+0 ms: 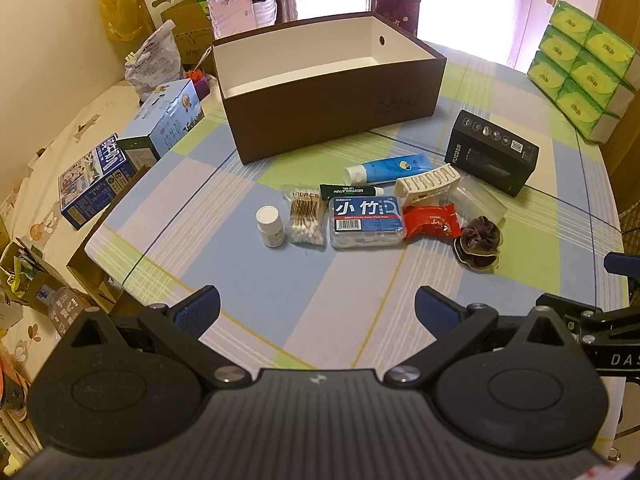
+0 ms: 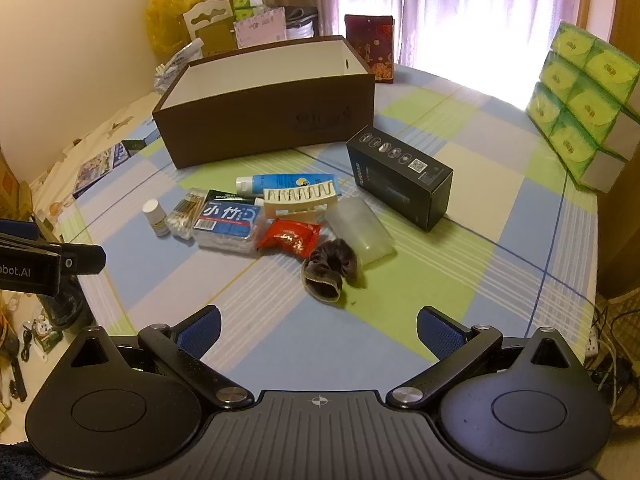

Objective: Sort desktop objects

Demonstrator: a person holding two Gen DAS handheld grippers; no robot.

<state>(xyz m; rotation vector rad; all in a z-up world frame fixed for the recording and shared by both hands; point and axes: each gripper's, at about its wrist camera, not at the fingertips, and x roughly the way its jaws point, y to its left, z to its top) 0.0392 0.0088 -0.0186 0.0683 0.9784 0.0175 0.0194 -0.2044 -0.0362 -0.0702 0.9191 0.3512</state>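
An empty brown box [image 1: 332, 120] [image 2: 264, 128] with a white inside stands at the back of the table. In front of it lie a white pill bottle [image 1: 270, 226] [image 2: 156, 217], a cotton swab pack [image 1: 305, 220] [image 2: 185, 214], a blue floss box [image 1: 365, 222] [image 2: 227, 226], a blue tube [image 1: 390, 169] [image 2: 286, 182], a cream hair claw [image 1: 428, 184] [image 2: 300, 200], a red packet [image 1: 432, 222] [image 2: 289, 237], a dark scrunchie [image 1: 480, 246] [image 2: 330, 268] and a black carton [image 1: 491, 152] [image 2: 400, 178]. My left gripper [image 1: 318, 312] and right gripper [image 2: 319, 332] hover open near the front edge, holding nothing.
Stacked green tissue packs [image 1: 580, 68] [image 2: 584, 92] sit at the right. Blue cartons [image 1: 132, 152] and bags crowd the left side. A clear plastic case [image 2: 360, 228] lies by the scrunchie. A dark red box [image 2: 370, 46] stands behind the brown box. The checked tablecloth [image 1: 280, 300] lies bare in front.
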